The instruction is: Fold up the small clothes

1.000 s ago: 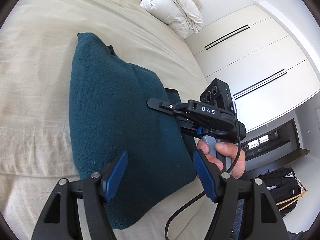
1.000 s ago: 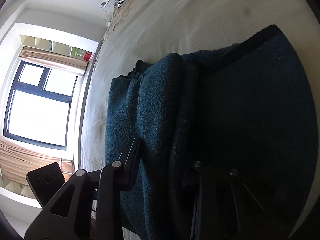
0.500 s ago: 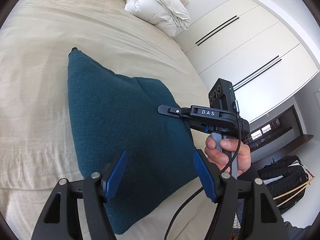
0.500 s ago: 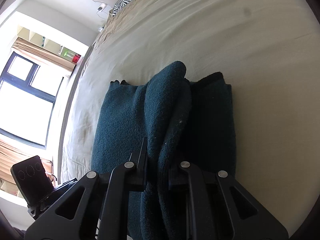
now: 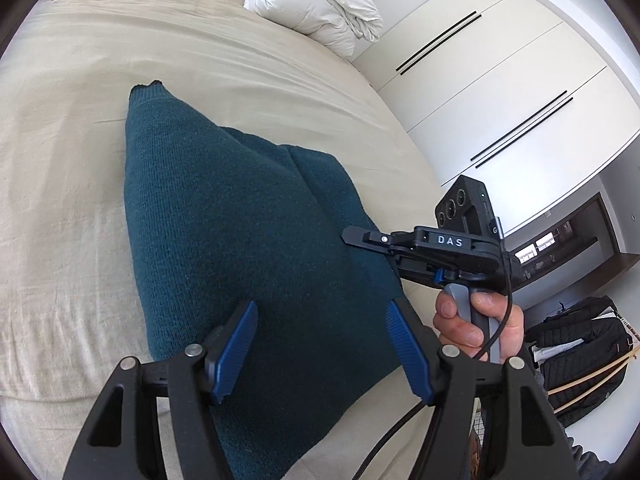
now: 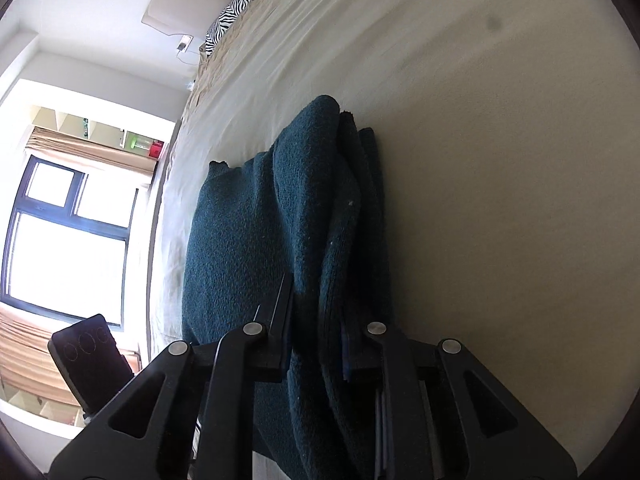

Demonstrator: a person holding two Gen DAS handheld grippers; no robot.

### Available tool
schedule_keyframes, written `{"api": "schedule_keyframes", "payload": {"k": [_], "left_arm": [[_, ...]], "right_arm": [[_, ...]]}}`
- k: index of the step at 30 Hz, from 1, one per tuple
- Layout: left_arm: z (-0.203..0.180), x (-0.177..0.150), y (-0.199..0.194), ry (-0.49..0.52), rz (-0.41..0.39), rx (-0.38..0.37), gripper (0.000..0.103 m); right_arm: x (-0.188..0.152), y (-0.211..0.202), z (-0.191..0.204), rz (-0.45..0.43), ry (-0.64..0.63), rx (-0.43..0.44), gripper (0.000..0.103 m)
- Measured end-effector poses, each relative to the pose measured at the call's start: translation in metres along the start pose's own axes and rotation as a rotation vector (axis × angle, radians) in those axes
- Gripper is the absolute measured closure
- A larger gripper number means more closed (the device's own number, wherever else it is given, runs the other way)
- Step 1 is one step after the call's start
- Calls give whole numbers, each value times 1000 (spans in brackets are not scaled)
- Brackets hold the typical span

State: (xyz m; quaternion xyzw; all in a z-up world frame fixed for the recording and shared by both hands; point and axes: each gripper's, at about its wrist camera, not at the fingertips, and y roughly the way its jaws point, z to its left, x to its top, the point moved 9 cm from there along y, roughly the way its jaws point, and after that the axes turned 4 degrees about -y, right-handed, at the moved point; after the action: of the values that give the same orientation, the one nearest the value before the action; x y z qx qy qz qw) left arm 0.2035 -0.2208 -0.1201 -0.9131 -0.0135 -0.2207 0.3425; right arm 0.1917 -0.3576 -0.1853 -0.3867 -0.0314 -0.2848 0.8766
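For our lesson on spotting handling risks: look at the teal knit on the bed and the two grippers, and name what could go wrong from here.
1. The right gripper pinches a thick bunch of the teal knit; bulky layers could slip out unevenly and undo the fold.
2. The left gripper is open over the knit, holding nothing, so that side may drag or bunch on the bed sheet.
3. The right gripper's cable hangs near the knit and might snag.
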Motion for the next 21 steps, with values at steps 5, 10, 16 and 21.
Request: {"api": "schedule_keyframes", "payload": {"k": [5, 10, 16, 21], "left_arm": [[0, -4, 0, 32, 0, 26, 33], [-2, -10, 5, 54, 25, 56, 33], [-2, -17, 12, 124, 54, 119, 34], [3, -26, 24, 183, 84, 162, 35]], "right_arm": [[-34, 4, 21, -6, -14, -4, 85], [-65, -1, 14, -25, 7, -41, 89], [-73, -4, 8, -48, 36, -58, 91], [-78, 4, 7, -68, 42, -65, 92]]}}
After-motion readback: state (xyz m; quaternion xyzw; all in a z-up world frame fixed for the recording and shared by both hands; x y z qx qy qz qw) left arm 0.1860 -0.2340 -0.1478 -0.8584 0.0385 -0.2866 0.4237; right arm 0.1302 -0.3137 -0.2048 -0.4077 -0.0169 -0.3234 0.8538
